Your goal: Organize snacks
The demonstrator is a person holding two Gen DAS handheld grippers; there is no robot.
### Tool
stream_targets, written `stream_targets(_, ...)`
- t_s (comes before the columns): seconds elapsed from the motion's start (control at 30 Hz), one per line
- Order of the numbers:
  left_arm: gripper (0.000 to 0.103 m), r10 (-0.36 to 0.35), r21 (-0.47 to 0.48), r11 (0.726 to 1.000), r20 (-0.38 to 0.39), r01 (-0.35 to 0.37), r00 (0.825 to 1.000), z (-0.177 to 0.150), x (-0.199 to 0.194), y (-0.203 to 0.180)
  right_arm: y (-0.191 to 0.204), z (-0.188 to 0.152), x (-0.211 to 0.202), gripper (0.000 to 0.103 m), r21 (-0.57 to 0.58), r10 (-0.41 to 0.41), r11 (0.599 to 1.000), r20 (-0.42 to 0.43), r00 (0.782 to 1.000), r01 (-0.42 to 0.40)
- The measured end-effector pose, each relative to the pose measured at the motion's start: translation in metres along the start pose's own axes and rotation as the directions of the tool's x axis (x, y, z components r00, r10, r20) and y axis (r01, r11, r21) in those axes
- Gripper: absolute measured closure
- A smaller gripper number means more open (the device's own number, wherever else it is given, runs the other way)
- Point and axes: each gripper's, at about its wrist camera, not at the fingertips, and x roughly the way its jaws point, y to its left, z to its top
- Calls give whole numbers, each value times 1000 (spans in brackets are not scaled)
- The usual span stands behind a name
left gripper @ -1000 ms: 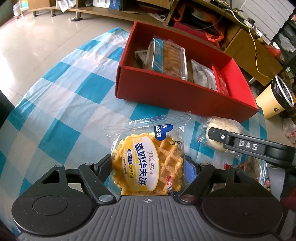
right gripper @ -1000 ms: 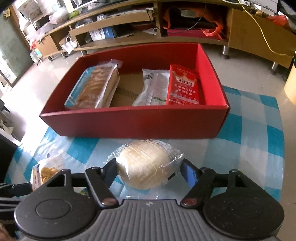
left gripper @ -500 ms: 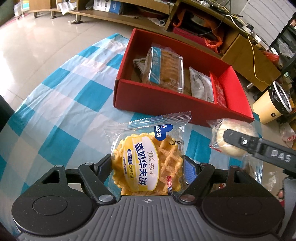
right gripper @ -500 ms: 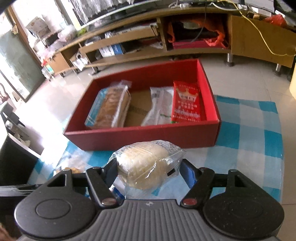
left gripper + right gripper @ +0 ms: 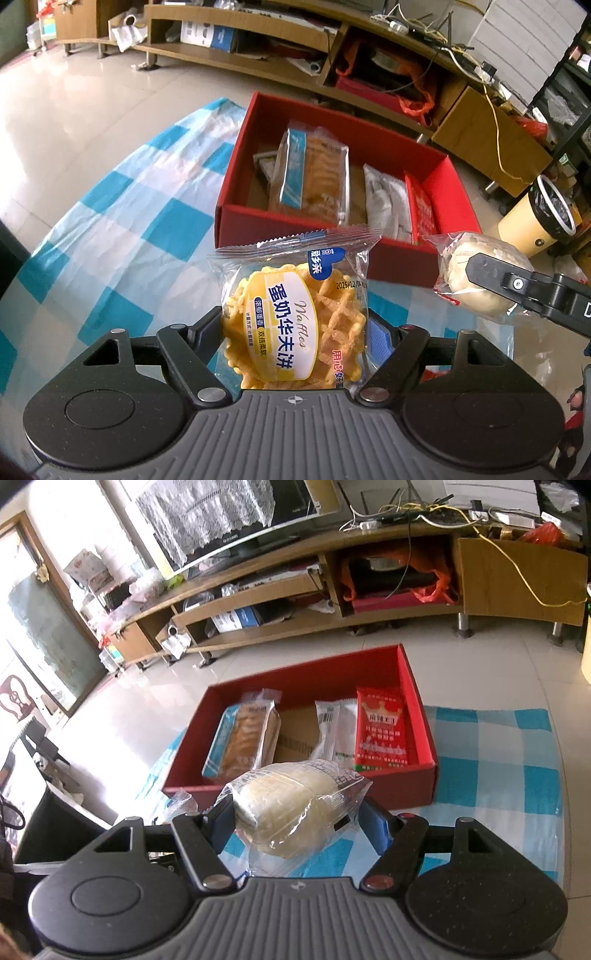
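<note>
A: Holding? Left tongs (image 5: 295, 328) were clamped on the waffle pack (image 5: 295, 314), right tongs (image 5: 295, 812) on the bun pack (image 5: 291, 808), both above the desk (image 5: 122, 236).
B: Best carried over the red box (image 5: 421, 716) wall, dropped into the bare middle.

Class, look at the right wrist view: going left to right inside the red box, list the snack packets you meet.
Sliced bread loaf in a blue-edged wrapper → white packet → red packet with a crown, which lies beside the right wall of the red box.

Waffle packet (image 5: 295, 317) bottom behind claw
</note>
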Motion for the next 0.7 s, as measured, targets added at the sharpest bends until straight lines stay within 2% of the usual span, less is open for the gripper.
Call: stream_targets(0.7,21,1,44,999,85,-5,996,38,-4,-21,-13,31,-7,33,60,-2,998,96,995,-4)
